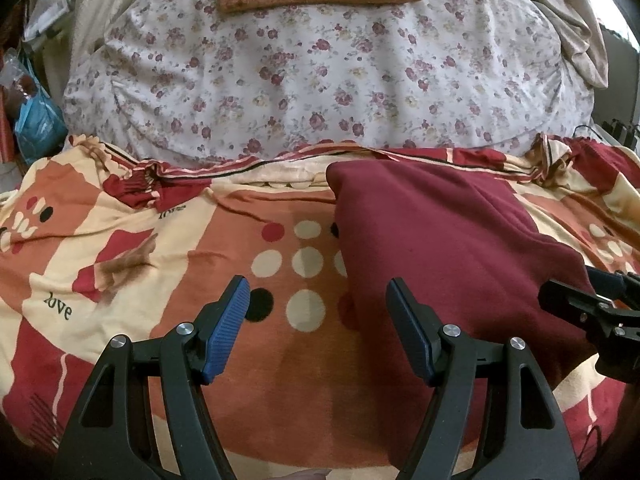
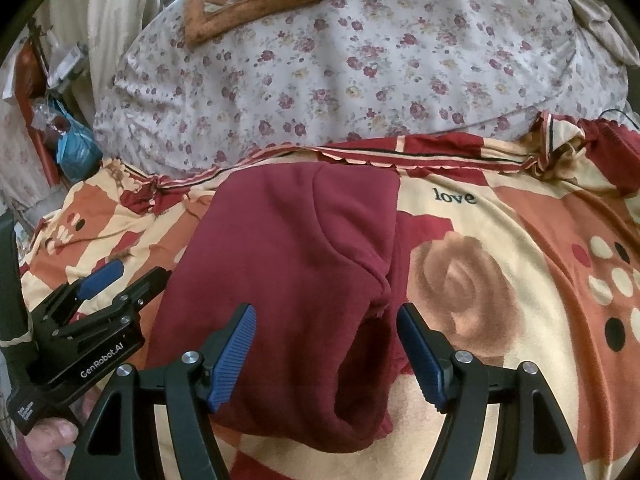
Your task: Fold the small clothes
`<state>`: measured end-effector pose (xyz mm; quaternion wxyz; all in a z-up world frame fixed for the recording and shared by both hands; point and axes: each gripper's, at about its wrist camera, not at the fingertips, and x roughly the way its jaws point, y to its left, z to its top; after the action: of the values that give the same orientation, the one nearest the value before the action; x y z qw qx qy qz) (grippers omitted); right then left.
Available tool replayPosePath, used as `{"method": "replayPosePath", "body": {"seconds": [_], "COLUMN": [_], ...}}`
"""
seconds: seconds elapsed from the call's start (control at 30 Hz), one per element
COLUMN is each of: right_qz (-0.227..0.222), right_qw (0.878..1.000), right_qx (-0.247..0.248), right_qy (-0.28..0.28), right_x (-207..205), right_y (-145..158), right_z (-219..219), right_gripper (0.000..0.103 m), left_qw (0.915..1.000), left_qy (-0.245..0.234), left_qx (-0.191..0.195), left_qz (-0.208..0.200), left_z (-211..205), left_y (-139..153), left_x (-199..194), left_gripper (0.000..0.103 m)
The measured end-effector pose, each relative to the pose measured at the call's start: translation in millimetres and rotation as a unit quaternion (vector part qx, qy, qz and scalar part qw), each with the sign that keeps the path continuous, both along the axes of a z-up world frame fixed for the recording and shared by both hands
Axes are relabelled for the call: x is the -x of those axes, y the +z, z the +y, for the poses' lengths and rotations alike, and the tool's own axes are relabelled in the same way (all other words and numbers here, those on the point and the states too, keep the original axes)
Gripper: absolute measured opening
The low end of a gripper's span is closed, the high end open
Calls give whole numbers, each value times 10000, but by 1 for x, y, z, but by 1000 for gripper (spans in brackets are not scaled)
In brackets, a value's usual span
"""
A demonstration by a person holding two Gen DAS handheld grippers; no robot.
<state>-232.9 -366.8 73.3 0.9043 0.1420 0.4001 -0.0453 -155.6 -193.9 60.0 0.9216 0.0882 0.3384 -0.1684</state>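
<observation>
The left gripper (image 1: pixel 318 328) hangs with its blue ribbed pads spread wide and nothing between them, poised over the left edge of the dark red fleece garment (image 1: pixel 448 248); one pad sits above the bedspread, the other above the cloth. The right gripper (image 2: pixel 326 354) is likewise released, its pads parted above the near right part of that same dark red fleece garment (image 2: pixel 288 264), straddling a rolled, cuff-like edge there. The garment lies partly folded into a rough block on the red, orange and cream patterned bedspread (image 1: pixel 132 280), its far edge close to the bedspread's frilled border, beyond which the big white pillow with small dark red flowers (image 1: pixel 320 80) rises. The fleece looks thick, soft and light; I judge it will flop and sag the moment it is lifted, though its nap should keep it from slipping in ribbed pads. It seems unbreakable. The best hold appears to be the doubled edges nearest each gripper, left side and right cuff-like roll, pinching all layers together so the fold carries over evenly.
</observation>
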Motion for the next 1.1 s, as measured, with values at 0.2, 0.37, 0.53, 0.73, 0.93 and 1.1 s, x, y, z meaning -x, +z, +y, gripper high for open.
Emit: {"method": "replayPosePath", "body": {"seconds": [0.2,0.37,0.53,0.73,0.93,1.1], "right_qz": [-4,29,68,42,44,47], "right_qw": [10000,10000,10000,10000,10000,10000], "right_qx": [48,-50,-46,39,75,76], "right_qy": [-9,-25,-33,-38,-48,-30], "right_x": [-2,-4,-7,-9,-9,-9], "right_y": [0,-1,-3,-3,-2,-4], "right_z": [4,2,1,4,7,8], "right_gripper": [71,76,77,77,77,77], "left_qw": [10000,10000,10000,10000,9999,10000], "left_qy": [46,80,63,65,66,60], "left_qx": [-1,7,3,4,7,1], "left_qz": [35,58,67,73,77,67], "left_z": [0,0,1,1,2,1], "left_y": [-2,-2,-2,-2,-2,-2], "left_x": [-1,-3,-3,-4,-5,-4], "left_gripper": [71,71,71,71,71,71]}}
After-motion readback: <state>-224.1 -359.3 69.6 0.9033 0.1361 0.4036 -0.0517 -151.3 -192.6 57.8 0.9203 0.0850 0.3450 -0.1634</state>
